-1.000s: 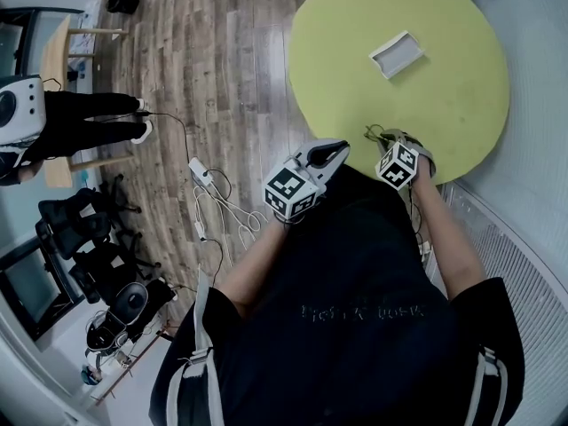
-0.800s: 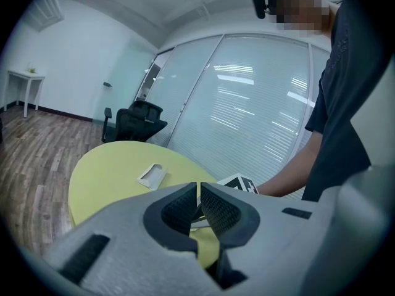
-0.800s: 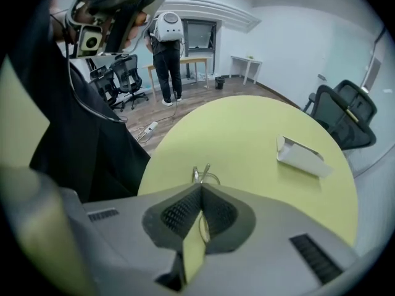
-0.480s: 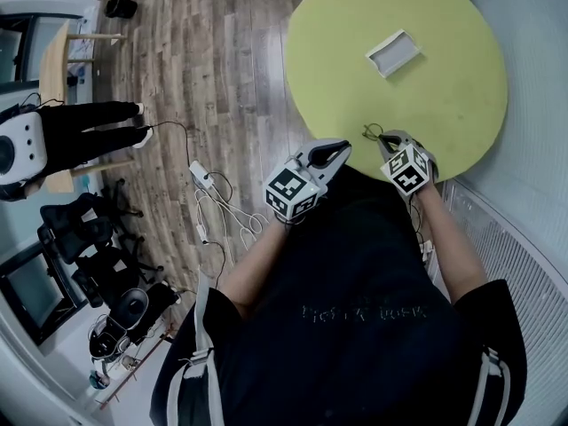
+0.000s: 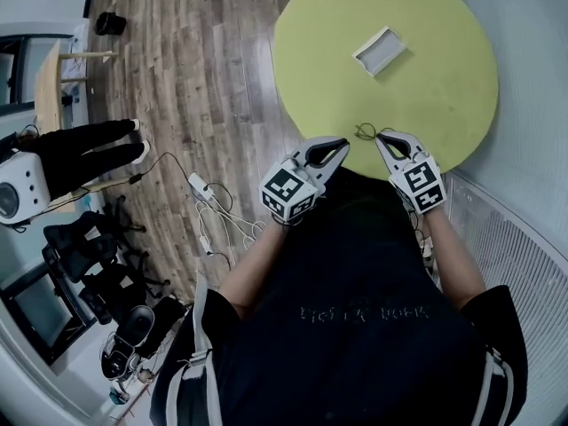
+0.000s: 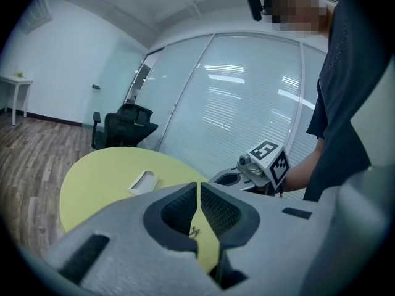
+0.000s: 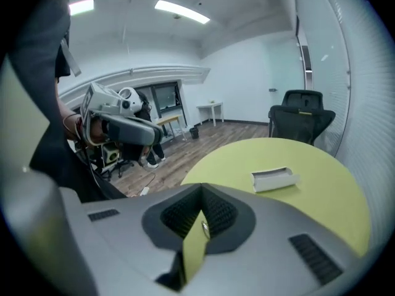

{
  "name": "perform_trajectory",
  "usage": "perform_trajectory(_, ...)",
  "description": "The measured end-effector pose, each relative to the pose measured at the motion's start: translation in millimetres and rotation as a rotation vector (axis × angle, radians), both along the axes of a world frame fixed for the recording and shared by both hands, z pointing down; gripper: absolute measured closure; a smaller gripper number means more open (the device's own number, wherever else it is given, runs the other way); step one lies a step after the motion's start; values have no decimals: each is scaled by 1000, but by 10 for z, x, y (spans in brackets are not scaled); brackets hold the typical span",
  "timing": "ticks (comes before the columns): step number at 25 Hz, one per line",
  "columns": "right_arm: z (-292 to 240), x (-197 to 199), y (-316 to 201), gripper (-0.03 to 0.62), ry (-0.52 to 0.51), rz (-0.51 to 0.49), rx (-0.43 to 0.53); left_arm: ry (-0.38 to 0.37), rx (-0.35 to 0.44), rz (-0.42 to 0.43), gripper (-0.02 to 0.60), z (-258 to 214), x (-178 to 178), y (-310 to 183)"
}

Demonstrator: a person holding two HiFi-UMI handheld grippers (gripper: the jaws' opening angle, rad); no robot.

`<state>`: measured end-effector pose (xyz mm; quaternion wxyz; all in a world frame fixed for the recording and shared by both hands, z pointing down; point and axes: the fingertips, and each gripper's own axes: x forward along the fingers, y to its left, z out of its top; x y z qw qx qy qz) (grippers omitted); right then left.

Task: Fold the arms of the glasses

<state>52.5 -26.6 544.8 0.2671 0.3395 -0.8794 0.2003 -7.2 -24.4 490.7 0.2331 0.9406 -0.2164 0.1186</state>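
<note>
Glasses (image 5: 365,132) sit at the counter's (image 5: 426,78) six-o'clock edge, arms too small to read. My left hand-held gripper (image 5: 343,143) and right hand-held gripper (image 5: 378,137) flank them, jaws together and empty. I judge the folding not yet done.

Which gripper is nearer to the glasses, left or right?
Right. The right gripper has its fingers at the glasses; the left gripper is to their left, not touching them.

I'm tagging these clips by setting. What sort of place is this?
Most likely an office meeting room: a round yellow-green table on a wood floor, a black office chair and a glass partition wall.
</note>
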Motion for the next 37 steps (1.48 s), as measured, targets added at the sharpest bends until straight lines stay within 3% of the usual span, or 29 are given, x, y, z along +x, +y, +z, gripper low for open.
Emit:
perform_trajectory(6,-359,95,86,566,-84,75,57,16,25,31,548,-80,99,-24)
perform_trajectory(30,-1307,229,275,566,-175,100,340,84,127,160,548,-568,536,-135)
perform_trajectory(37,-1488,269,240,565,-213,126,375,111,270,224,548,-823,604,-8)
